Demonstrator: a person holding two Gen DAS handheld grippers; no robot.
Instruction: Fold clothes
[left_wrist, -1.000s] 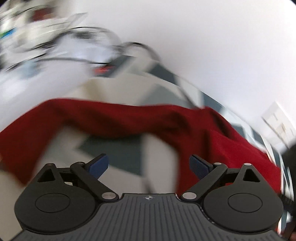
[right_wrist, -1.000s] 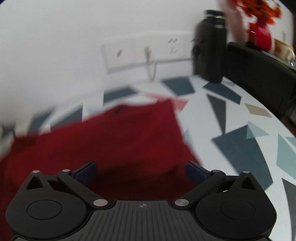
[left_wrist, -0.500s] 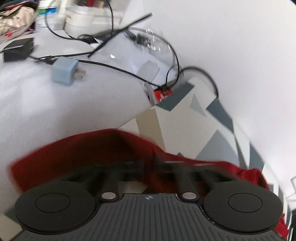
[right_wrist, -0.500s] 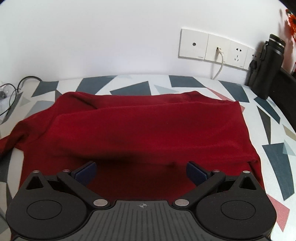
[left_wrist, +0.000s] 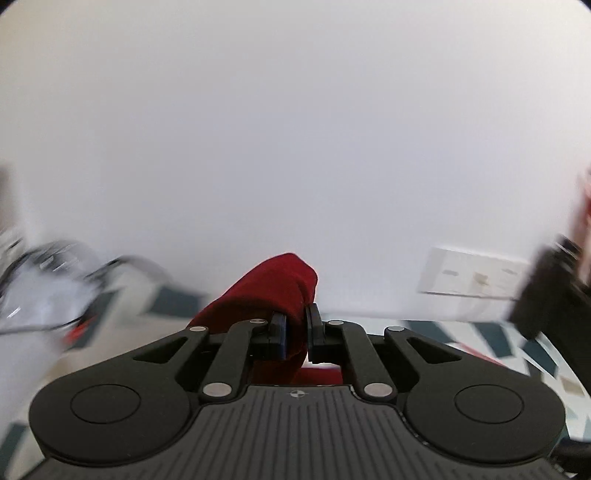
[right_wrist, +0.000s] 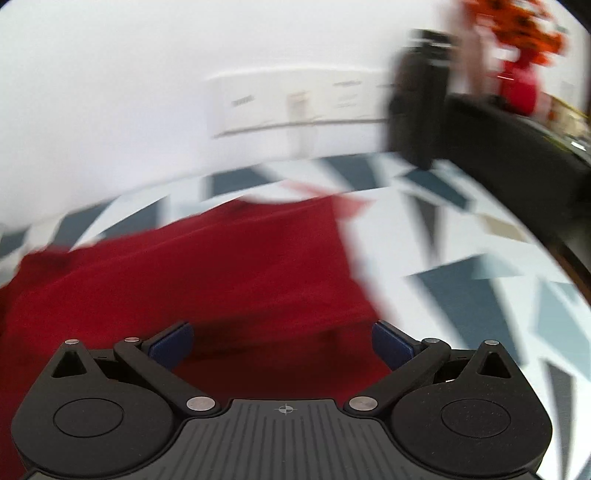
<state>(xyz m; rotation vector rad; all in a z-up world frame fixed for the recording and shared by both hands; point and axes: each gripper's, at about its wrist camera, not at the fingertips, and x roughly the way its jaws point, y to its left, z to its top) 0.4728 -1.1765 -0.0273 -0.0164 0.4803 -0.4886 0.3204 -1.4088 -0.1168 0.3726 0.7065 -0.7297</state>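
A dark red garment (right_wrist: 207, 266) lies spread on a table with a grey and blue triangle pattern (right_wrist: 461, 280). My left gripper (left_wrist: 294, 334) is shut on a bunched fold of the red garment (left_wrist: 273, 288) and holds it raised, with the wall behind it. My right gripper (right_wrist: 282, 341) is open and empty, low over the garment's near part, with its blue pads on either side of the cloth. Both views are blurred by motion.
White wall sockets (right_wrist: 295, 99) sit on the wall behind the table. A black bottle (right_wrist: 417, 99) and a red vase with orange flowers (right_wrist: 517, 74) stand at the back right. Cables and clutter (left_wrist: 48, 280) lie at the left end.
My left gripper closed on the garment's edge at the left end and lifted it, swinging toward the wall. My right gripper stayed open and swung back to the right over the cloth.
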